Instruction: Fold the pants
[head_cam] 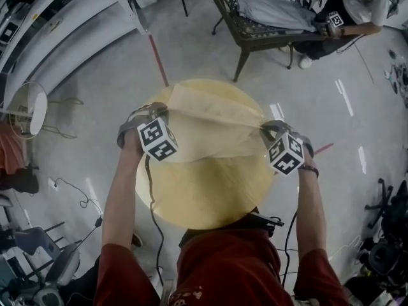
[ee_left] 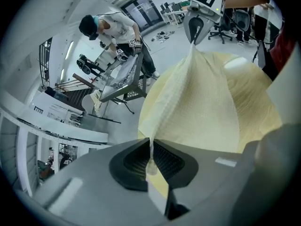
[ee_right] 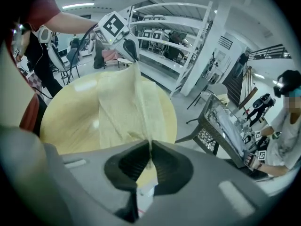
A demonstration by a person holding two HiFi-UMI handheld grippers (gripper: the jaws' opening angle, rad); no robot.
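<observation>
Pale yellow pants (head_cam: 207,129) lie spread over the far half of a round yellow table (head_cam: 210,190). My left gripper (head_cam: 159,111) is shut on the cloth's left edge, and my right gripper (head_cam: 268,128) is shut on its right edge. The fabric stretches taut between them. In the left gripper view the pants (ee_left: 197,107) run from the pinched edge between my left gripper's (ee_left: 151,160) pads up to the other gripper. The right gripper view shows the pants (ee_right: 129,107) clamped in my right gripper (ee_right: 149,160) the same way.
A dark metal table (head_cam: 255,18) with a grey garment stands beyond the round table, and another person works there with grippers. White shelving (head_cam: 57,24) runs along the far left. Office chairs (head_cam: 382,247) and cables stand at the floor's right and left.
</observation>
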